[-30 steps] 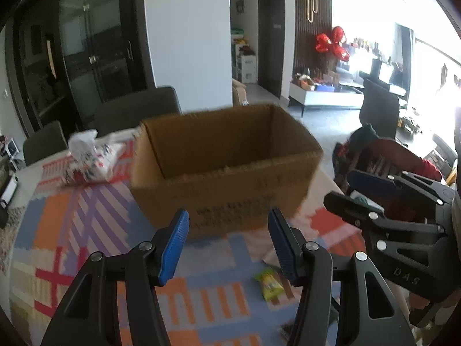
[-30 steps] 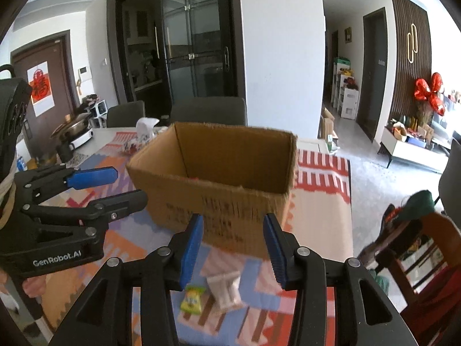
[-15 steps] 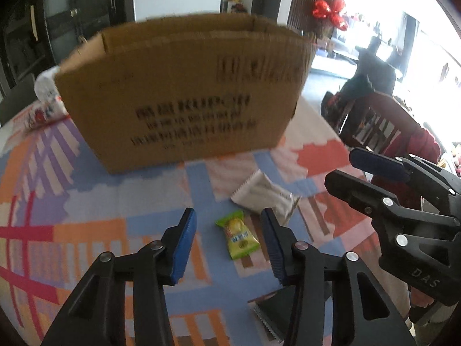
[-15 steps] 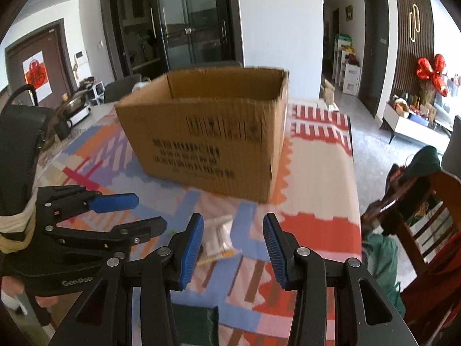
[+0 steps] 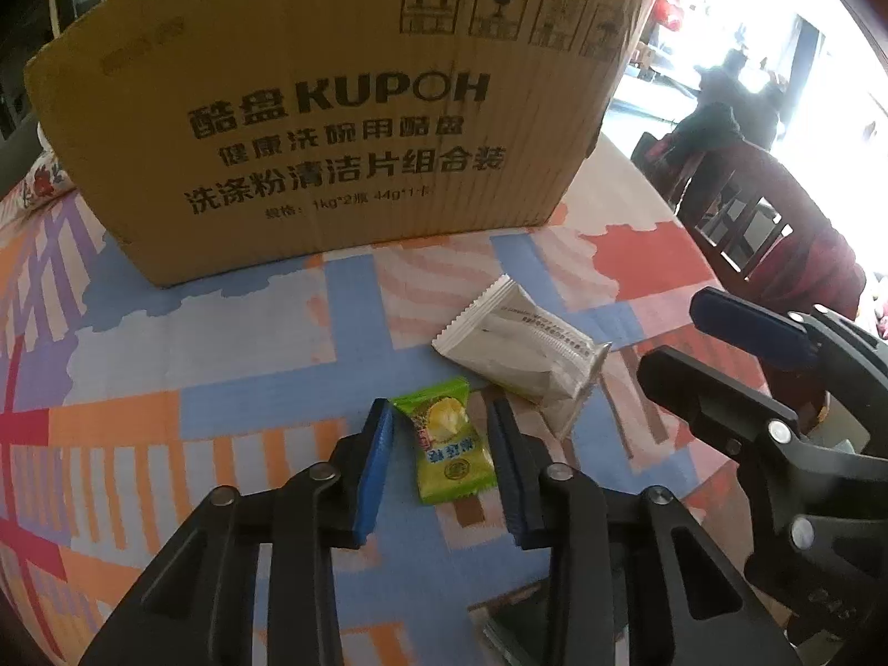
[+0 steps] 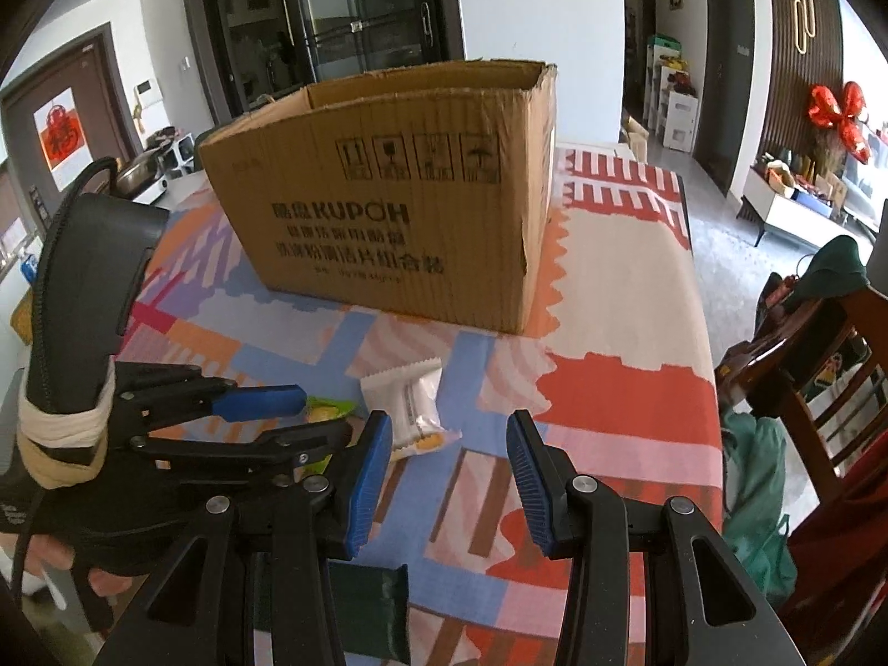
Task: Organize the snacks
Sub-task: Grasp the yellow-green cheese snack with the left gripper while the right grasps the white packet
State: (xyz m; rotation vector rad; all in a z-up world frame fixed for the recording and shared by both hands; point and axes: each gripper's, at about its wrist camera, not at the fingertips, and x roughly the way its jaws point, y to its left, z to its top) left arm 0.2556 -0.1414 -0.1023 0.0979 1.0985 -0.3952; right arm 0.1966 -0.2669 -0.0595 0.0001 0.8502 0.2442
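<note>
Left wrist view: left gripper (image 5: 441,444) low over the patterned multicolour tablecloth (image 5: 211,344), its blue-padded jaws have just been closing around a small green-and-yellow wrapped candy (image 5: 449,447) that lies flat between them at lower centre. Narrow gaps show on both sides of the wrapper — pads not pressing it, so jaws are apart, nothing gripped. Just to the upper right of the candy lies a white rectangular foil snack packet (image 5: 521,347), its near end clear plastic, close to the candy; whether they touch, cannot tell. Behind both, filling the upper frame, stands a brown corrugated cardboard box (image 5: 333,111) with black "KUPOH" print, upright on the cloth. Right gripper (image 5: 721,355) enters from the right edge.

Right wrist view: right gripper (image 6: 449,472) hovers at lower centre, jaws apart with bare cloth between them — holding nothing. White packet sits just beyond its left pad; the candy is mostly hidden behind the left gripper at left. A dark green packet (image 6: 372,610) lies at bottom centre, partly under the gripper body. Box top is open. A wooden chair (image 6: 821,388) draped with clothes stands at right edge.
</note>
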